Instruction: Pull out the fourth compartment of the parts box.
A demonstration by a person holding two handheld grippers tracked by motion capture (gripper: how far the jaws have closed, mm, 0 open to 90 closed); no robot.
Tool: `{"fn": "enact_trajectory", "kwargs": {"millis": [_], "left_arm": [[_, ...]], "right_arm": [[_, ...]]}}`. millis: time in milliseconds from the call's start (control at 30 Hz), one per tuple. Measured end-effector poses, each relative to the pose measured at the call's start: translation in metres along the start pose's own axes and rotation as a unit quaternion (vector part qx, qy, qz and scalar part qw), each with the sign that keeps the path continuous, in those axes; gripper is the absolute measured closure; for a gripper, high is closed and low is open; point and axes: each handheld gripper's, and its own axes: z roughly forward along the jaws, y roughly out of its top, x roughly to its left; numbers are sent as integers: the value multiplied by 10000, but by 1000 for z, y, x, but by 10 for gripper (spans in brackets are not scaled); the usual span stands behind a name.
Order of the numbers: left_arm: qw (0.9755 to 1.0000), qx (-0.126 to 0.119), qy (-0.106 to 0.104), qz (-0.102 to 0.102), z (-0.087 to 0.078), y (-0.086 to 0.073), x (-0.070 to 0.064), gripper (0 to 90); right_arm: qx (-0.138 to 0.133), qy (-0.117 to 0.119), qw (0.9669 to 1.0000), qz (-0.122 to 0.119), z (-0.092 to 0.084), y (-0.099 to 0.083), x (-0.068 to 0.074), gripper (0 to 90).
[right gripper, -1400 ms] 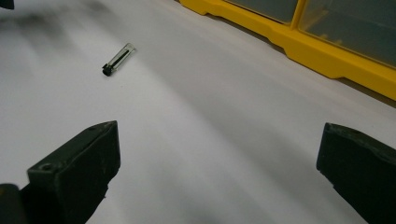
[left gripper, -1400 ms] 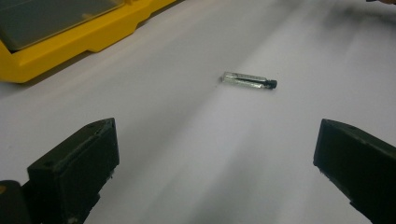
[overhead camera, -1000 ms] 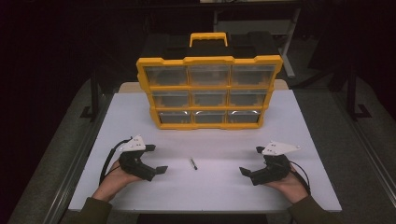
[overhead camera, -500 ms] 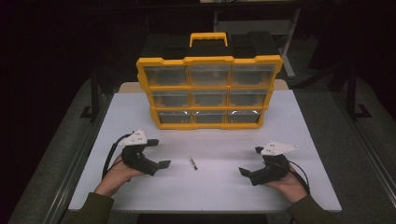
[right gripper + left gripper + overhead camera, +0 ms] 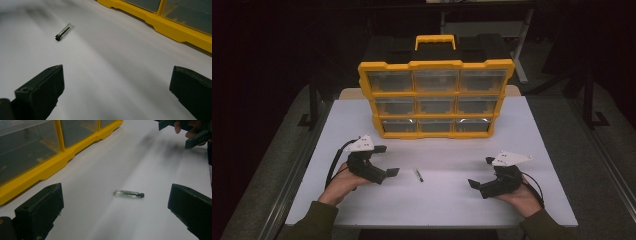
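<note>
A small clear vial with a black cap (image 5: 418, 174) lies flat on the white table (image 5: 437, 205), between my two grippers. My left gripper (image 5: 388, 160) is open, just left of the vial with its jaws pointing toward it. In the left gripper view the vial (image 5: 128, 194) lies a short way ahead, between the wide-apart jaws of the left gripper (image 5: 115, 212). My right gripper (image 5: 480, 172) is open and empty, farther from the vial on the right. In the right gripper view the vial (image 5: 63, 31) lies ahead to the left of the right gripper (image 5: 117, 92).
A yellow organizer with clear drawers (image 5: 435, 100) stands upright at the back of the table, its black-and-yellow handle (image 5: 435, 41) on top. Its yellow base (image 5: 50, 167) (image 5: 175, 27) runs close ahead of both grippers. The right gripper (image 5: 190, 132) appears far off in the left gripper view.
My left gripper has shifted slightly forward and to the right, closer to the vial. The right gripper and the vial have stayed in place.
</note>
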Motion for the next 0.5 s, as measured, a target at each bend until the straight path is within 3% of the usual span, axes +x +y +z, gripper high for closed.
{"fn": "enact_trajectory", "kwargs": {"millis": [500], "left_arm": [[10000, -45, -9, 60, 10, 7, 0, 4]], "right_arm": [[-14, -3, 10000, -34, 1, 0, -1, 0]]}}
